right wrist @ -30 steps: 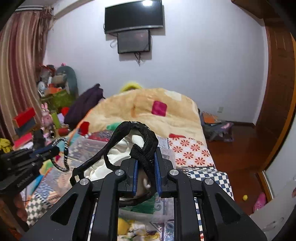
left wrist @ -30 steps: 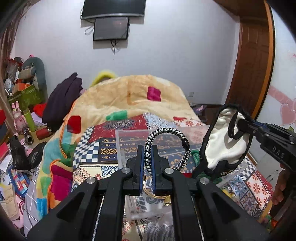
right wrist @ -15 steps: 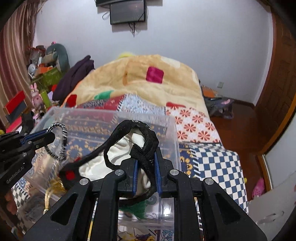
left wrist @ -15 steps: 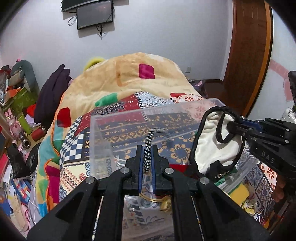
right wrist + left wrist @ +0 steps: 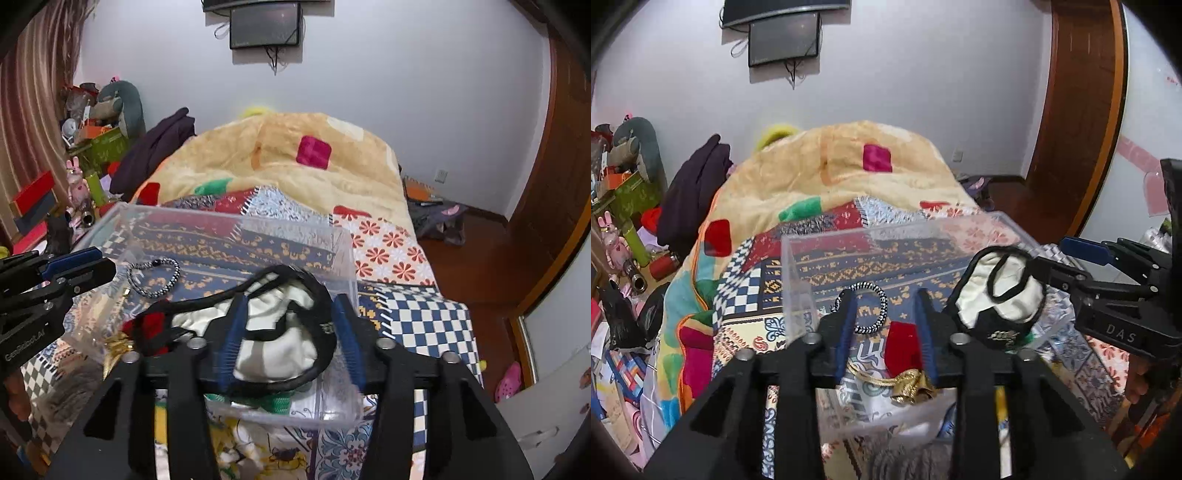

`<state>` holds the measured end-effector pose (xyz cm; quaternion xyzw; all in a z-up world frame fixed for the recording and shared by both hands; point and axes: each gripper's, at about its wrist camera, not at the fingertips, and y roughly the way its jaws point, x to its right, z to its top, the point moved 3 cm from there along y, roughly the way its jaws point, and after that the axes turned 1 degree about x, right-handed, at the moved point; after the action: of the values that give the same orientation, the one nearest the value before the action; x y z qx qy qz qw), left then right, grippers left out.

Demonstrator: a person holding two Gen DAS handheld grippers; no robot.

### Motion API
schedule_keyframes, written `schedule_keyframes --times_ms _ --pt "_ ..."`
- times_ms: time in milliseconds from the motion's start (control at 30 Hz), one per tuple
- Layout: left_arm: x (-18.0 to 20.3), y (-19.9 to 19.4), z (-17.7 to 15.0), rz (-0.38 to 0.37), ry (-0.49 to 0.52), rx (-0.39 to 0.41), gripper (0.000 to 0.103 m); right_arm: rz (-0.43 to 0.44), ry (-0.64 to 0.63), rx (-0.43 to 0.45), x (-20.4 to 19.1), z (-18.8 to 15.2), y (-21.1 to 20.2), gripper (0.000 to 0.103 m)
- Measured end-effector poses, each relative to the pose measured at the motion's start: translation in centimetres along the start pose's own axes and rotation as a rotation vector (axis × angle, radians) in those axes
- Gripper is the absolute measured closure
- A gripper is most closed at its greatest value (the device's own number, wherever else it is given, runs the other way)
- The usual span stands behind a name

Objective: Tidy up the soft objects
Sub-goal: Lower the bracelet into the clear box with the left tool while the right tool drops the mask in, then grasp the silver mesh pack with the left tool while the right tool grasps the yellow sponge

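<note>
Both tongs (image 5: 886,325) spread; hair tie (image 5: 868,308) between left pair.

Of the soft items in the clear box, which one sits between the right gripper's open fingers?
The black-trimmed white pouch; the black-and-white braided band lies apart, nearer the left gripper.

Both grippers' fingers (image 5: 925,325) (image 5: 347,332) spread apart
</note>
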<state>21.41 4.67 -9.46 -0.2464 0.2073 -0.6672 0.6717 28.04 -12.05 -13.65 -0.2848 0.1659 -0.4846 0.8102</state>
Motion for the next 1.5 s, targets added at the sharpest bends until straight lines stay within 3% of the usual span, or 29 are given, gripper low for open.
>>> schedule_keyframes --times_ms 167,267,367,467,833,1167,1233,1267,1367,1500 --pt "-0.1 -3.2 0.1 -0.013 -0.013 0.065 0.042 0.005 0.003 0.076 0.0 0.3 -2.9 0.032" --pt "0.0 -5.0 -0.3 -0.021 -0.005 0.092 0.033 0.019 0.007 0.122 0.0 0.2 -4.7 0.021" --pt "0.2 -6.0 -1.3 -0.014 0.009 0.102 0.023 0.044 0.01 0.146 -0.4 -0.1 -5.8 0.019" --pt "0.3 -6.4 -2.7 -0.014 0.017 0.092 0.021 0.067 0.012 0.145 -0.9 -1.1 -6.2 0.019" --pt "-0.1 -4.8 -7.7 -0.038 0.001 -0.003 0.021 0.16 0.047 0.024 -2.6 -5.5 -3.9 0.019" --pt "-1.4 -3.1 -10.8 -0.023 -0.053 -0.093 0.021 0.216 0.012 -0.083 -5.3 -6.5 -0.2 0.02" --pt "-1.3 -2.9 -11.1 -0.021 -0.051 -0.103 0.021 0.208 0.002 -0.1 -5.7 -6.9 0.1 0.023" --pt "-1.2 -2.8 -11.3 -0.021 -0.049 -0.111 0.021 0.205 -0.006 -0.106 -5.9 -7.1 0.2 0.03" --pt "-1.0 -2.7 -11.6 -0.032 -0.051 -0.119 0.033 0.203 -0.029 -0.13 -6.3 -7.5 0.7 0.047" --pt "-1.0 -2.5 -11.9 -0.079 -0.068 -0.127 0.052 0.197 -0.036 -0.109 -6.2 -7.6 0.1 0.055"
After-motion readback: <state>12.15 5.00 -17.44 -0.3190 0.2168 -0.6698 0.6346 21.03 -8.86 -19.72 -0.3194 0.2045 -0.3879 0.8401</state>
